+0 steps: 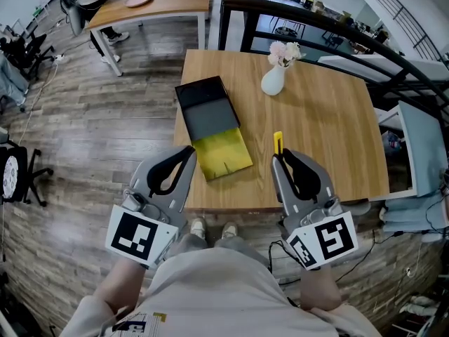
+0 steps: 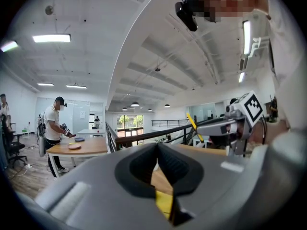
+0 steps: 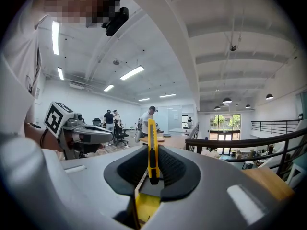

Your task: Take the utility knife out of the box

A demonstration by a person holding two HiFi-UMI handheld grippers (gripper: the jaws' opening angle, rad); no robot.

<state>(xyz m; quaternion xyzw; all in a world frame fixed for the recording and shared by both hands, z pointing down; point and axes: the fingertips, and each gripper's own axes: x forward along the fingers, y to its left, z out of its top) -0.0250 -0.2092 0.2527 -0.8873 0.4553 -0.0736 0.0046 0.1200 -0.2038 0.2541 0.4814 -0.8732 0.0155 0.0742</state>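
Right tongs [image 1: 279,157] grip the utility knife [image 1: 278,142], held near level; left tongs [image 1: 190,150] closed, empty.

This is a large open office. Plain wooden tables [image 1: 330,118] stand on a wood-pattern floor [image 1: 105,132], and black office chairs [image 1: 24,51] stand at the side. A black railing [image 3: 249,142] crosses the room. Long strip lights [image 2: 52,38] are fixed on the white ceiling, and several people [image 3: 151,118] stand at other tables.

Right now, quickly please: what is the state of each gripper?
Left gripper: shut, holding nothing.
Right gripper: shut on the knife.
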